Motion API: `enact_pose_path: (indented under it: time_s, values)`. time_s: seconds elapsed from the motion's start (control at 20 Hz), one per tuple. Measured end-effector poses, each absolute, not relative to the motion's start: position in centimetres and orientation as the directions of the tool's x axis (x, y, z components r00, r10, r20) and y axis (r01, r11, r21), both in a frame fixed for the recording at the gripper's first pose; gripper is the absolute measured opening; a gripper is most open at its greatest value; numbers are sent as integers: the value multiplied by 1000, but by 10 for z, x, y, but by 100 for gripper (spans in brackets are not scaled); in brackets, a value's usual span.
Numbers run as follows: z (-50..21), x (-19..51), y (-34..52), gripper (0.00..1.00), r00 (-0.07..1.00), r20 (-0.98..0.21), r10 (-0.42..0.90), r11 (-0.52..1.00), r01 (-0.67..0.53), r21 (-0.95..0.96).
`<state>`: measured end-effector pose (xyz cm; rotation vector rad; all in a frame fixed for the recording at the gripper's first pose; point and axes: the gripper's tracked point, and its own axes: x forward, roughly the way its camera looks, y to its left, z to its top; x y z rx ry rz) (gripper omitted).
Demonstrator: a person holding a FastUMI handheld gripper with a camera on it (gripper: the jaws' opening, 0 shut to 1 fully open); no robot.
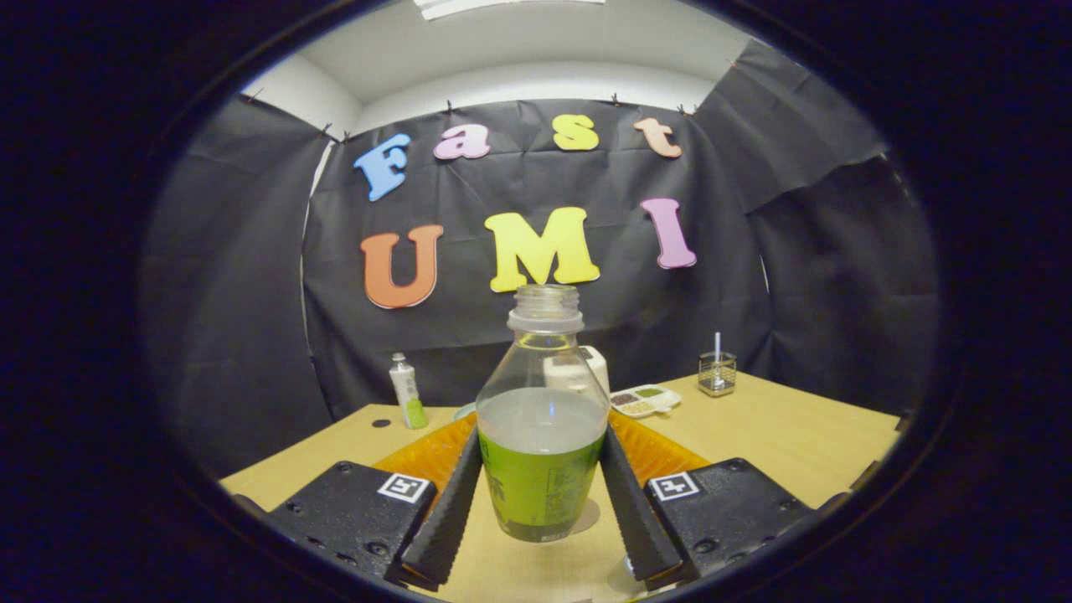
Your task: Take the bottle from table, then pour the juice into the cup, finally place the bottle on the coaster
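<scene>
Bottle: clear plastic bottle with green label and no cap (542,435), upright, part full of pale juice, its base above the light wooden counter (804,435).
Fingers: the fingers (541,494) press the bottle's lower body from both sides, closed to its width.
Behind bottle: orange ribbed mat (662,448); white container (595,364), half hidden.
Beyond bottle: small white-and-green bottle (407,392), divided snack tray (643,399), wire holder (718,373).
</scene>
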<state>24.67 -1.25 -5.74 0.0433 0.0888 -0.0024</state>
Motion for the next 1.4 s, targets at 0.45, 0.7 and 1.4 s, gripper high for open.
enact_pose_path:
  time_s: [0.45,0.7,1.4]
  values:
    - [-101,321,-6,82,992,-92,-81,997,80,-9]
    - [-143,345,-26,82,964,-204,-171,985,160,-72]
    - [-143,324,-33,99,953,-238,-189,982,190,-19]
